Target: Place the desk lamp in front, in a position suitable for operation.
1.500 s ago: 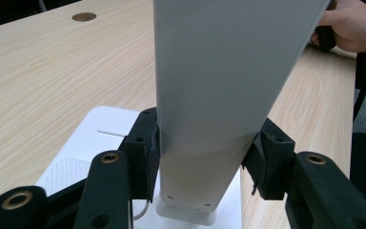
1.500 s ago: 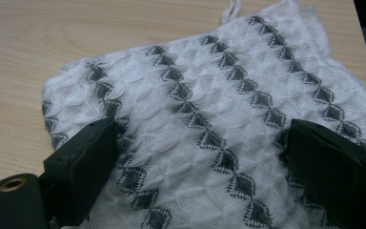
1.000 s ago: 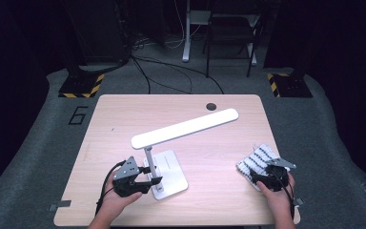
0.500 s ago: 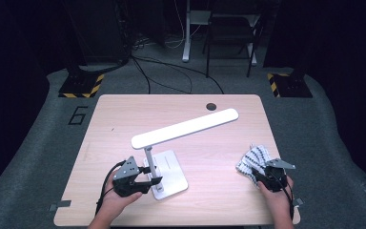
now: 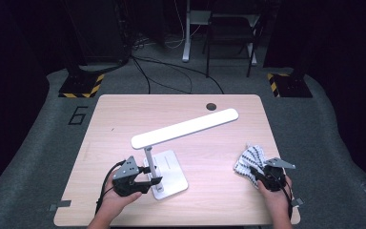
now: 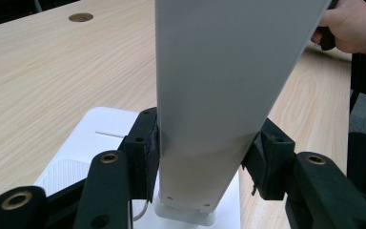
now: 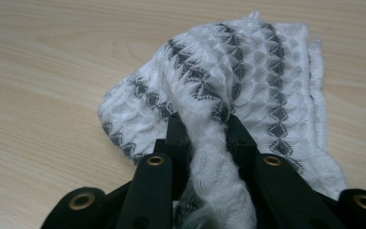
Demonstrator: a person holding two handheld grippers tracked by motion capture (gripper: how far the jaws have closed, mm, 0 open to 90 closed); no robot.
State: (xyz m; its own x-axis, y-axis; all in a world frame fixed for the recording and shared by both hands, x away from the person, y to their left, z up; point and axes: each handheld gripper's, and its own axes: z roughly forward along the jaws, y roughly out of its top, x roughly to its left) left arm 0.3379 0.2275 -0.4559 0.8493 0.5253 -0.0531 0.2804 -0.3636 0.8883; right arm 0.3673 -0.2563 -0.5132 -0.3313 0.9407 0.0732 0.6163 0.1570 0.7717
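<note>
Cloth now pinched between right tongs

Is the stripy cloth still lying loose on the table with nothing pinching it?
No, the right tongs have just closed and pinch a bunched fold of the cloth between their black jaws.

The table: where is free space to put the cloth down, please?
The table is bare along its left side and far edge beside the round hole, and between the lamp base and the cloth. It is crowded at the near edge by the left gripper and right gripper.
</note>
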